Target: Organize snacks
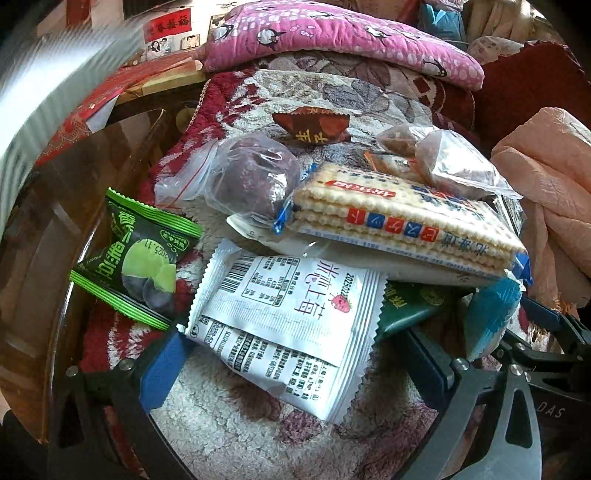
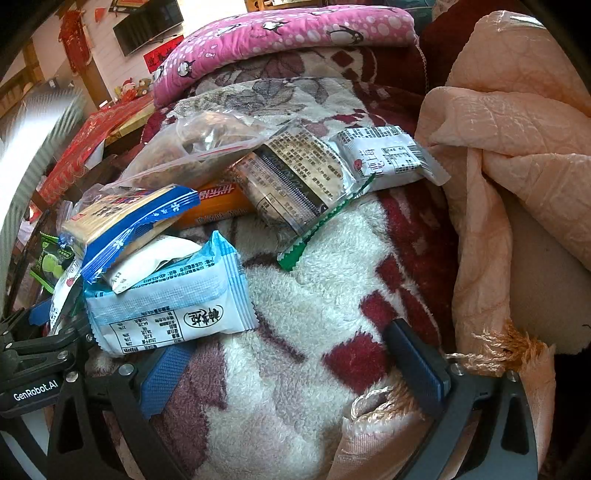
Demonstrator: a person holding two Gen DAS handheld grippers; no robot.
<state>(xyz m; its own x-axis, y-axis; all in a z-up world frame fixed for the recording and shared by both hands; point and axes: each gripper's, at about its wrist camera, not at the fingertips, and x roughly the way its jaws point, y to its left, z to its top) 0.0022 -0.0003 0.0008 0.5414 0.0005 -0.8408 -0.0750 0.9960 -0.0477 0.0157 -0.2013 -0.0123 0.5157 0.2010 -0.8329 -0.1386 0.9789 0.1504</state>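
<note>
A heap of snack packets lies on a floral fleece blanket (image 2: pixel 332 295). In the left wrist view my left gripper (image 1: pixel 295 365) is open, and a white strawberry packet (image 1: pixel 284 325) lies between its blue pads. Around it are a green packet (image 1: pixel 136 258), a cracker pack (image 1: pixel 402 221), a purple ball in a clear bag (image 1: pixel 255 177) and a brown candy (image 1: pixel 312 127). My right gripper (image 2: pixel 291 369) is open over bare blanket. A light-blue packet (image 2: pixel 166 306) rests by its left pad. Further back lie an orange packet (image 2: pixel 221 206), a dark packet (image 2: pixel 295 177) and a small white packet (image 2: pixel 384 155).
A pink penguin pillow (image 2: pixel 280 33) lies behind the heap. A peach quilt (image 2: pixel 509 155) is bunched up on the right, its fringe beside my right finger. At the left are a glass tabletop (image 1: pixel 48 258) and a red box (image 1: pixel 103 96).
</note>
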